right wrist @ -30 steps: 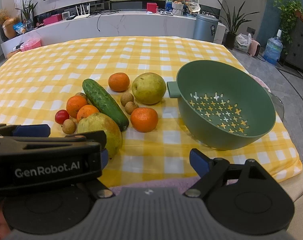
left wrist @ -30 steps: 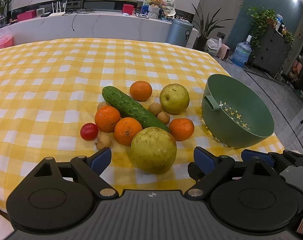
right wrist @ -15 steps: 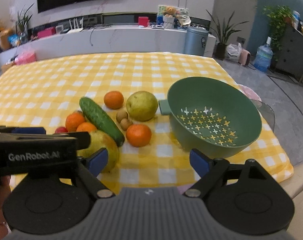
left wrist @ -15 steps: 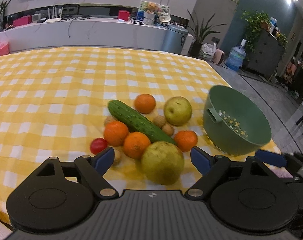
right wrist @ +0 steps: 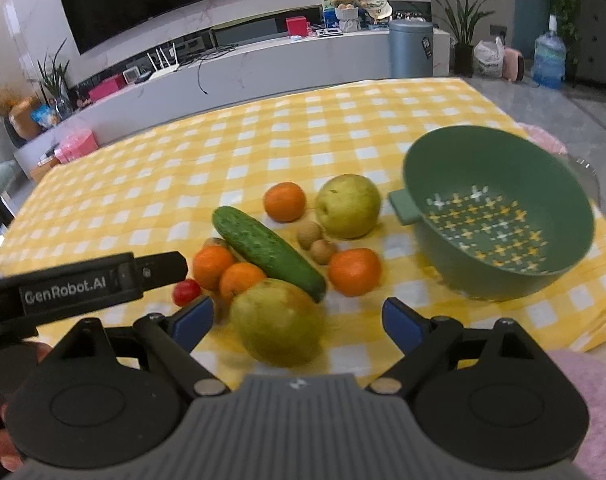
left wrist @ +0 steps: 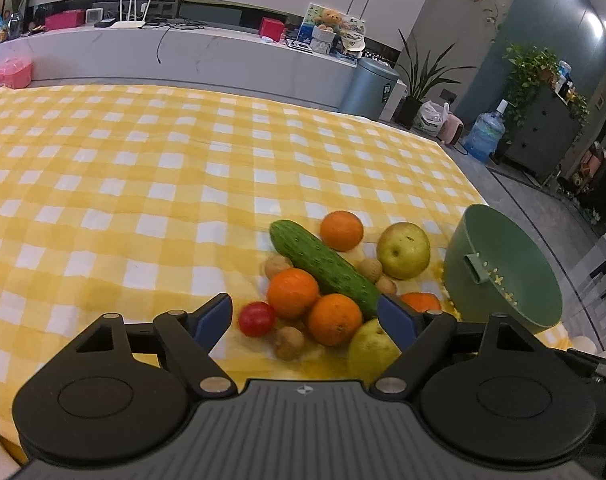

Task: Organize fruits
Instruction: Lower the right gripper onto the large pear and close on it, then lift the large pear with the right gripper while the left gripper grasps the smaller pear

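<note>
Since a second ago your left gripper (left wrist: 305,318) has drawn back from the fruit pile and slid toward the table's left side, so the green colander (left wrist: 503,276) now sits at the far right of its view; its jaws have just been closing a little yet stand spread, with nothing pinched between them. Your right gripper (right wrist: 297,322) hovers above the near edge of the yellow checked tablecloth (right wrist: 303,128), jaws spread wide and empty, the large pear (right wrist: 277,320) lying on the cloth below them. Beyond that pear lie the cucumber (right wrist: 269,252), four oranges, a second pear (right wrist: 348,205), a cherry tomato (right wrist: 186,292) and small brown fruits. Your colander rests empty near the cloth's right edge, just beside the pile.
</note>
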Demonstrator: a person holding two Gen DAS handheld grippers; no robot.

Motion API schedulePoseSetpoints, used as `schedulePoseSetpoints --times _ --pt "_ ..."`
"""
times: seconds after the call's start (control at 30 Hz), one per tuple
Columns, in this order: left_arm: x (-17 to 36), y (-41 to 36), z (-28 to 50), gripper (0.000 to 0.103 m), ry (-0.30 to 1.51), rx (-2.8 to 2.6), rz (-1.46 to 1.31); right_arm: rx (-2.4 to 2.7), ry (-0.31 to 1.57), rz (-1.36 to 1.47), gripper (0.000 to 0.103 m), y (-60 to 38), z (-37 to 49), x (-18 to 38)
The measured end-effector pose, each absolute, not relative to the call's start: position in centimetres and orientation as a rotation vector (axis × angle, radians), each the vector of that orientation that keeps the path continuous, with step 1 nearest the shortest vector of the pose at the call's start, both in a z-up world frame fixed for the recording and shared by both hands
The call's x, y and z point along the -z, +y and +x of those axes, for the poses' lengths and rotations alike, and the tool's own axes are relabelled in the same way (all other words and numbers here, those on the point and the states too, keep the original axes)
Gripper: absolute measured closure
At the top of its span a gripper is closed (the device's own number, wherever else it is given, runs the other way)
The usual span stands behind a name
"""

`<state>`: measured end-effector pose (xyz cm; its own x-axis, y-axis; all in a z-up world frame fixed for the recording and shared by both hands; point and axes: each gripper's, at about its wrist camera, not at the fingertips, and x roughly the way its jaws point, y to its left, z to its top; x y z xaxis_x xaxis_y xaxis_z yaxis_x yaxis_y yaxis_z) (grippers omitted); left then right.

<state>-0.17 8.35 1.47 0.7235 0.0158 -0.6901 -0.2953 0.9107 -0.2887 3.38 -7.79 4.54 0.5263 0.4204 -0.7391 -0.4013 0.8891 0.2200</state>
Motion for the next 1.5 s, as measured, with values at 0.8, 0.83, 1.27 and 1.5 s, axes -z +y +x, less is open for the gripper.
schedulePoseSetpoints --times 0.8,0.83,1.27,1.5 --pt "1.6 13.0 0.1 0.007 0.793 -0.237 -0.463 -0.446 1.037 -0.202 0.034 -0.8 6.2 1.4" --pt "1.6 13.1 0.1 0.007 0.795 -0.238 -0.465 -0.441 1.036 -0.207 0.037 -0.8 6.3 1.6" --pt "1.4 12.9 -0.3 0.007 0.723 -0.231 -0.471 -0.448 1.028 -0.182 0.038 -1.7 5.7 1.5" --pt "1.1 12.3 -0.3 0.007 0.671 -0.222 -0.442 -0.47 1.019 -0.198 0.038 -1.8 5.3 1.6"
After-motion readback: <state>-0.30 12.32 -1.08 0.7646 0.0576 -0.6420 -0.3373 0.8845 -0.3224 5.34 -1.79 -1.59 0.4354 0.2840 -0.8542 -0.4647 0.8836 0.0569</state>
